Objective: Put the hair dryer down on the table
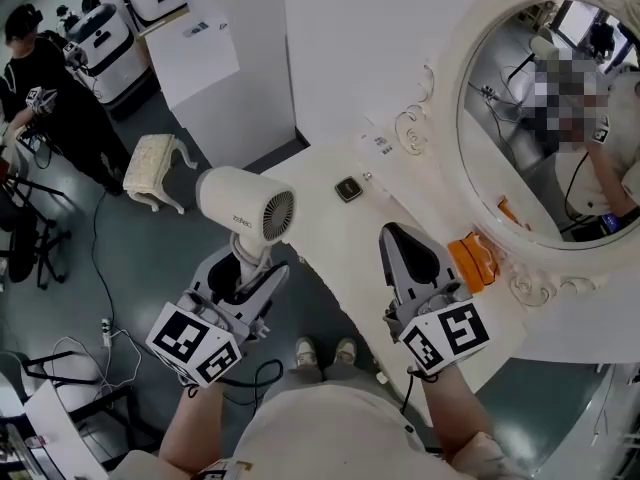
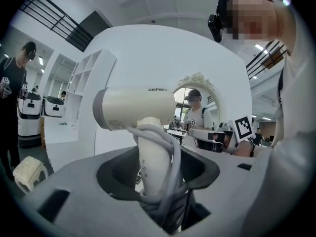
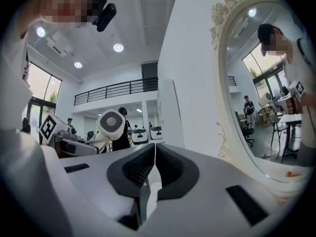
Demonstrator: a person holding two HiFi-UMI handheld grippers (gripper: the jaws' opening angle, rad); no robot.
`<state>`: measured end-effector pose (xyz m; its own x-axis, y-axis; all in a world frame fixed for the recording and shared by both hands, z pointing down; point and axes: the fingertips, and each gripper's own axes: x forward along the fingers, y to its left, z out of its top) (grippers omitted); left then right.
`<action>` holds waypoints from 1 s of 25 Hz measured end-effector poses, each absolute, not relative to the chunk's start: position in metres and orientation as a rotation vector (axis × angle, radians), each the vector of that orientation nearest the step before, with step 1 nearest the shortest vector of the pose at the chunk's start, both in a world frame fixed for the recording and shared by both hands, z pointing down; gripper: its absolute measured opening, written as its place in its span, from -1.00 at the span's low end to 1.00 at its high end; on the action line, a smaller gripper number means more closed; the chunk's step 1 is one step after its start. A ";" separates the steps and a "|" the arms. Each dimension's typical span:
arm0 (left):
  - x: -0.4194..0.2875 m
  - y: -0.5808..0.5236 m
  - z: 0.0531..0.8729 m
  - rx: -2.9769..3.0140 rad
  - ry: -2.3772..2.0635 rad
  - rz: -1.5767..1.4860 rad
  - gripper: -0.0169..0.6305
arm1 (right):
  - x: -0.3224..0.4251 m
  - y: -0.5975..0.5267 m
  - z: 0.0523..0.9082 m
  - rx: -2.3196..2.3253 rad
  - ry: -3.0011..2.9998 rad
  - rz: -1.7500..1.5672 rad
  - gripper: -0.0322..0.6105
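Head view first, and we take in the white table (image 1: 335, 240) running along the wall under the big ornate mirror (image 1: 452, 88). Its near stretch is bare, good room for a landing.

Now the hair dryer (image 1: 245, 203): it is up in the air, left of the table's edge and over the floor, apart from the tabletop. The barrel lies level and the handle points down into the left gripper (image 1: 250, 268). The grilled end faces the right gripper (image 1: 398, 240), which hovers above the table with its jaws pressed together and nothing between them.

Left gripper view gives us the grip itself. The jaws stand wide and clamp the handle (image 2: 149, 154), with the grey cord (image 2: 170, 157) looped round it and bunched down inside the grip.

Our read on handling: a hard, smooth plastic shell, stiff and a bit slippery, not heavy but top-heavy with the barrel riding above the hold. The handle is the right place to hold it, low down as it is now. The soft cord under the pads could let it twist. It will not stand on that handle, we reckon, so it wants laying on its side.

One small dark square thing (image 1: 348, 189) sits on the table, worth keeping clear of.
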<state>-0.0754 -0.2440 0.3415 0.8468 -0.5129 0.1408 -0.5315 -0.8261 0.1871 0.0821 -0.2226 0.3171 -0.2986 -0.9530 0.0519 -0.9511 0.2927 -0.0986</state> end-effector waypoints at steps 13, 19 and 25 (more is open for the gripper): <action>-0.004 -0.294 0.441 2.799 -0.670 0.400 -0.22 | 0.132 -0.283 0.415 -2.012 2.401 -0.465 -0.83; 0.028 -0.309 0.513 2.730 -0.576 0.541 -0.22 | 0.149 -0.291 0.454 -2.048 2.350 -0.577 -0.83; 0.048 -0.320 0.570 2.638 -0.520 0.606 -0.21 | 0.154 -0.299 0.490 -2.058 2.337 -0.654 -0.83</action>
<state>0.0479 -0.3201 0.5698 0.8385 -0.2650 0.4762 -0.4301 -0.8583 0.2797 0.1541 -0.2986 0.4899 -0.1630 -0.9414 0.2952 -0.9579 0.0794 -0.2757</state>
